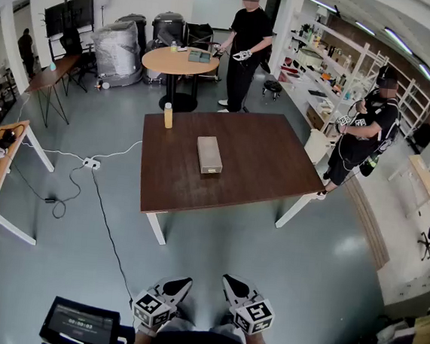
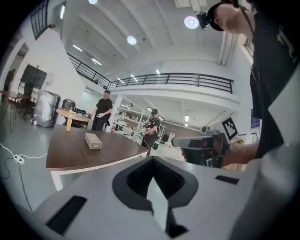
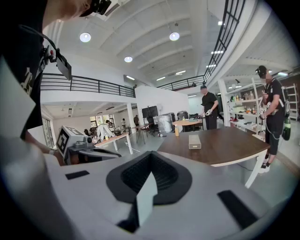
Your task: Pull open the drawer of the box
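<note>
**Box well ahead of both claws**

The left claw (image 1: pixel 177 285) and right claw (image 1: pixel 235 287) are both closed and empty, held low. The box (image 1: pixel 209 155) lies mid-counter (image 1: pixel 268 172), well apart, straight ahead. Its long axis runs away, drawer front (image 1: pixel 210 170) facing them. Neither claw looks nearer.

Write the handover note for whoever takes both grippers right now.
Left gripper: shut, empty, held well short of the table.
Right gripper: shut, empty, beside the left one.
Box: lies mid-table with a short end facing us; its drawer looks closed. A yellow bottle stands near the far left corner.
Done: nothing yet.
Left: step up to the table, open a gripper, grip the drawer front and pull it out.
</note>
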Action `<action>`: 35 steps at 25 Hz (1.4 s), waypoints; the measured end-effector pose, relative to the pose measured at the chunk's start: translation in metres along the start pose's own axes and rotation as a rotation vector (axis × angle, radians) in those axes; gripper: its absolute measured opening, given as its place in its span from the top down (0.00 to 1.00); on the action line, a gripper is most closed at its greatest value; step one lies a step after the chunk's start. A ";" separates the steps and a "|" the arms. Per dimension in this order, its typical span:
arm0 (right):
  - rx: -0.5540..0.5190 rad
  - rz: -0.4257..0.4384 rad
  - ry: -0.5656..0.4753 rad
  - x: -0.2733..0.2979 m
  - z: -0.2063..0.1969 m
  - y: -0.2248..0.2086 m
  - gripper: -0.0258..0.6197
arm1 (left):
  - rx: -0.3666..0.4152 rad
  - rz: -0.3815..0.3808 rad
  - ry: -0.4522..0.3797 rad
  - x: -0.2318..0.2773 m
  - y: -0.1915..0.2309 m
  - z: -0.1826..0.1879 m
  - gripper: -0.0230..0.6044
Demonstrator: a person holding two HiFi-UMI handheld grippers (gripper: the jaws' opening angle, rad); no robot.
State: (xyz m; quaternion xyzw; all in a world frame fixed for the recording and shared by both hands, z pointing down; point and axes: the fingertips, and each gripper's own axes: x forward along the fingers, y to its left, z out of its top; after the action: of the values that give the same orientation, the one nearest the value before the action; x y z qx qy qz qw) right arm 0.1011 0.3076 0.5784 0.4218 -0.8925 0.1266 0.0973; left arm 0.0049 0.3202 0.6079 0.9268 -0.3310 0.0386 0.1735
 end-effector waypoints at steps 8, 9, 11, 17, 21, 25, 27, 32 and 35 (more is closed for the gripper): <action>0.004 0.019 0.010 0.005 -0.009 0.035 0.98 | -0.001 -0.002 -0.020 -0.033 0.006 -0.015 0.95; 0.006 0.020 0.015 0.004 -0.012 0.036 0.98 | -0.003 0.000 -0.021 -0.035 0.006 -0.017 0.95; 0.004 0.022 0.024 0.004 -0.018 0.035 0.98 | -0.008 0.003 -0.024 -0.033 0.005 -0.021 0.95; -0.018 0.013 0.047 0.002 -0.018 0.041 0.98 | -0.031 0.002 -0.025 -0.047 0.004 -0.027 0.95; -0.021 -0.003 0.044 0.000 -0.014 0.037 0.98 | -0.035 0.003 -0.024 -0.049 0.007 -0.026 0.95; -0.017 -0.003 0.055 0.003 -0.019 0.037 0.98 | -0.029 0.023 -0.043 -0.049 0.016 -0.023 0.95; -0.021 0.005 0.053 0.008 -0.019 0.039 0.98 | -0.028 0.029 -0.048 -0.050 0.020 -0.021 0.95; -0.022 0.020 0.058 0.023 -0.019 0.036 0.98 | -0.054 0.043 -0.032 -0.047 0.029 -0.026 0.95; -0.019 0.028 0.058 0.031 -0.019 0.031 0.98 | -0.055 0.044 -0.033 -0.041 0.035 -0.025 0.95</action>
State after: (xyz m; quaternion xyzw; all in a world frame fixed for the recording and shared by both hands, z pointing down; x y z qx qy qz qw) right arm 0.0589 0.3093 0.6009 0.4046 -0.8963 0.1315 0.1254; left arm -0.0479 0.3289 0.6342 0.9147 -0.3549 0.0182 0.1924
